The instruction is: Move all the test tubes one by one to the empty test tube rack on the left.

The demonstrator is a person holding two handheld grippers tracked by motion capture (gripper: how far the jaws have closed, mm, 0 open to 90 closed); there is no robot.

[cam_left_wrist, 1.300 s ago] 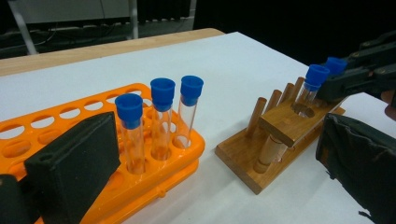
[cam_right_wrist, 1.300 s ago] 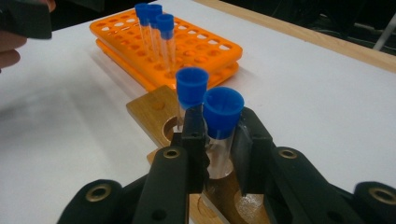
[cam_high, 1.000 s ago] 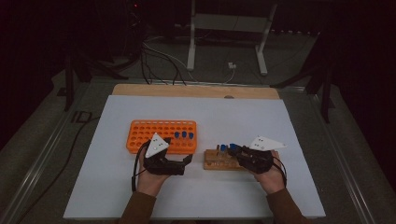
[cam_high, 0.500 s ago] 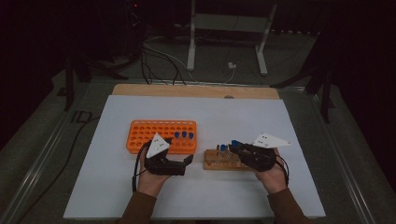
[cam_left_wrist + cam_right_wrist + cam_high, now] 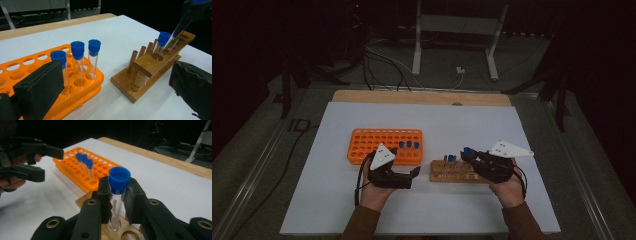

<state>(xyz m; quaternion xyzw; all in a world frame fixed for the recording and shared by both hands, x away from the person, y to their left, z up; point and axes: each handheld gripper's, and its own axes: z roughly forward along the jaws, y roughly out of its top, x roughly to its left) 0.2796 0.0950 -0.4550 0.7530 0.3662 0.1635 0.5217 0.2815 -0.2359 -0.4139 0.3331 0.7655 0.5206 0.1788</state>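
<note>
Gripping a blue-capped tube (image 5: 117,195) just under its cap, the right gripper (image 5: 117,197) had its fingers clamped on the glass, the tube's foot over a hole of the wooden rack (image 5: 457,172). One more capped tube (image 5: 161,43) stood in that rack. The left gripper (image 5: 404,176) rested with fingers spread wide and nothing between them, near the orange rack (image 5: 377,145) carrying three capped tubes (image 5: 78,61) on the counter (image 5: 462,125).

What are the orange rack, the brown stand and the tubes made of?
The orange rack looks like moulded plastic: even colour, slight sheen. The brown stand seems varnished wood, with grain and pegs showing. The tube in the right gripper is see-through, glass or clear plastic; its blue cap looks matte plastic.
</note>
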